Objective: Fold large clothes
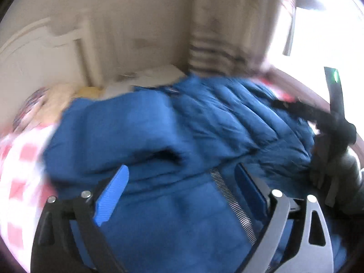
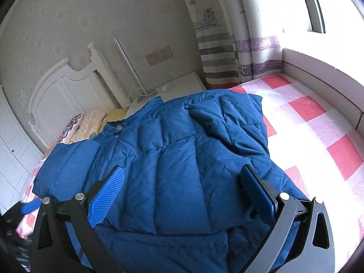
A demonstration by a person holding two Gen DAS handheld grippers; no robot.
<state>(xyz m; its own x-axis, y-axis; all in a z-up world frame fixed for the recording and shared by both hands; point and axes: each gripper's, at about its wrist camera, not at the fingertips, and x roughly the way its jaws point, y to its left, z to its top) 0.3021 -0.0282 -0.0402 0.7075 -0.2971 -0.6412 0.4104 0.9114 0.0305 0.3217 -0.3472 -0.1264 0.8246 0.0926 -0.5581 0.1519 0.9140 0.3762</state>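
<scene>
- On the bed's red-and-white checked sheet [image 2: 304, 111] lies a puffy blue quilted jacket [image 2: 173, 150], partly folded.
- Left gripper [image 1: 182, 188] and right gripper [image 2: 182, 191] both hover over it, jaws apart, holding nothing.
- Next, I'd guess: pinch an edge and fold it across.
- No readable brand or writing anywhere.

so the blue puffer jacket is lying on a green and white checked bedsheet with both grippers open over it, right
Not quite: the bedsheet is red and white checked, not green, as the right wrist view shows. The rest holds: the blue puffer jacket lies on it, with the left gripper and right gripper open over it.
</scene>
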